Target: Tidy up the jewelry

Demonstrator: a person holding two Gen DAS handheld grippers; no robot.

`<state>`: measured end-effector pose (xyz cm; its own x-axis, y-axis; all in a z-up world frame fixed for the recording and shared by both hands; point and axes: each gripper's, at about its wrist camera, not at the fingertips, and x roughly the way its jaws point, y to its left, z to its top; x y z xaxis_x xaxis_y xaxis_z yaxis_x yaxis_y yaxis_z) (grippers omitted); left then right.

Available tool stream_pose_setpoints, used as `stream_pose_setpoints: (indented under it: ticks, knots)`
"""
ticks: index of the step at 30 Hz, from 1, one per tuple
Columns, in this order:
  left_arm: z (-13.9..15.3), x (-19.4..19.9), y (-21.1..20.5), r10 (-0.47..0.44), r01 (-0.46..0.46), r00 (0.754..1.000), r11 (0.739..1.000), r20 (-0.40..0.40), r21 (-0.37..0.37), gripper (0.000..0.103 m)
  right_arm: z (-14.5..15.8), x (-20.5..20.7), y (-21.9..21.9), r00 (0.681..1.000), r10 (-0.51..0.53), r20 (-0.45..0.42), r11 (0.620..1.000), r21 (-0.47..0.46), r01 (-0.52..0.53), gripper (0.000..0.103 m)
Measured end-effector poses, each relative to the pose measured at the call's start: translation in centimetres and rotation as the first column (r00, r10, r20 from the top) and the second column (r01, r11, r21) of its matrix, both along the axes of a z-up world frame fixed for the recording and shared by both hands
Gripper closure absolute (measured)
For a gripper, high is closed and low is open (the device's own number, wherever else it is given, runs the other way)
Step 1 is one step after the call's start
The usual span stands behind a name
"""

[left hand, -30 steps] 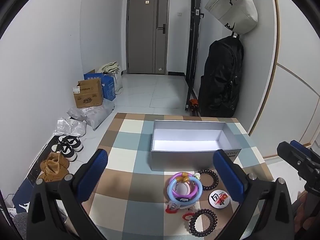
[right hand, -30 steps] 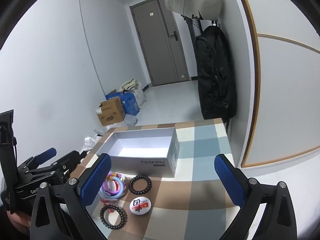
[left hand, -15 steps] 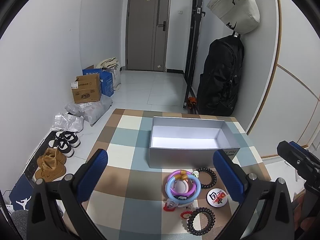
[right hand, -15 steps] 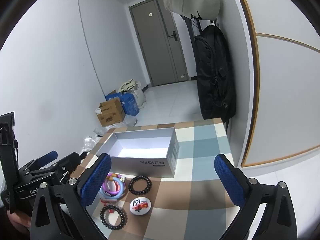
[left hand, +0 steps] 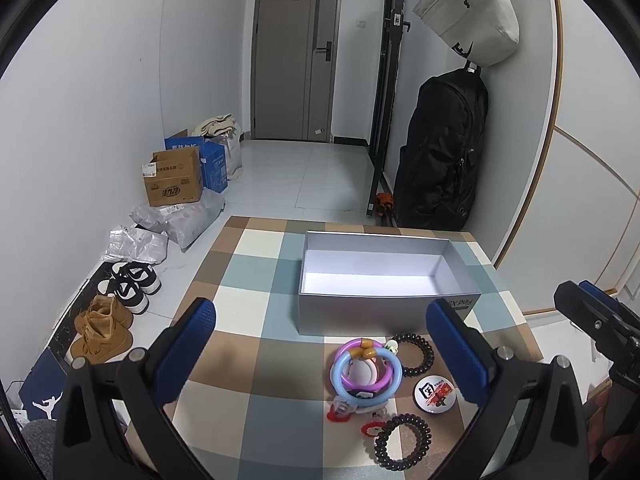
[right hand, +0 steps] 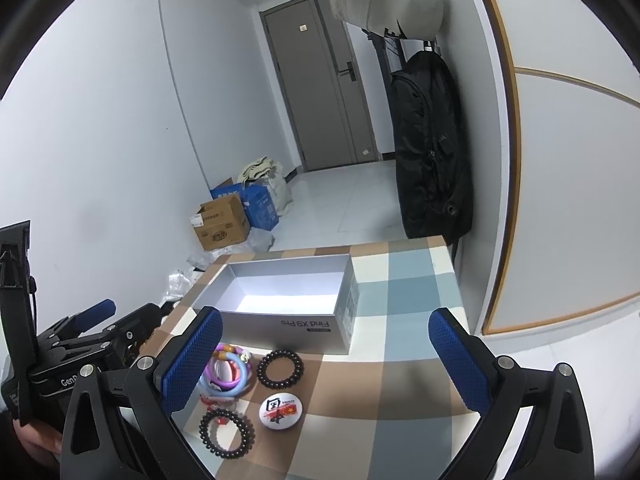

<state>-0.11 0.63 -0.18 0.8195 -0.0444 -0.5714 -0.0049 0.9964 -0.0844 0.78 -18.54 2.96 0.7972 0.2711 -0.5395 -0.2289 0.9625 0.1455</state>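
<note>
An empty grey box point(left hand: 384, 280) stands on the checked table point(left hand: 248, 328); it also shows in the right wrist view point(right hand: 280, 300). In front of it lie purple and blue bangles point(left hand: 366, 372), a black bead bracelet point(left hand: 414, 354), a second black bead bracelet point(left hand: 402, 442), a round white badge point(left hand: 434, 392) and small red pieces point(left hand: 340, 414). The same items show in the right wrist view: bangles point(right hand: 228, 370), bracelets point(right hand: 280, 364) point(right hand: 227, 432), badge point(right hand: 280, 406). My left gripper point(left hand: 320, 352) is open above the table's near side. My right gripper point(right hand: 326, 356) is open and empty.
The table's left edge drops to a floor with shoes point(left hand: 132, 282), bags and cardboard boxes point(left hand: 174, 178). A black backpack point(left hand: 440, 152) and a beige bag point(left hand: 468, 12) hang by the wall at the right. A door point(left hand: 296, 52) is at the back.
The left wrist view has shifted slightly, with the box and jewelry sliding a little up and left in frame. Both grippers stay open; no item has moved.
</note>
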Motion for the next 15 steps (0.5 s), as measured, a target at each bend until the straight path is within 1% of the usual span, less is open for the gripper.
stream_pose_setpoints:
  ticks: [13,15]
  knots:
    - [0.26,-0.09,0.49,-0.003,0.003,1.000,1.000,-0.006,-0.008,0.001,0.05,0.04,-0.16,1.000,0.002,0.000,1.000,0.002,-0.002,0.000]
    - [0.13,0.10,-0.08,-0.006,0.006,1.000,1.000,-0.009,0.002,0.001,0.05,0.06,-0.16,1.000,0.002,0.001,1.000,0.002,-0.002,0.000]
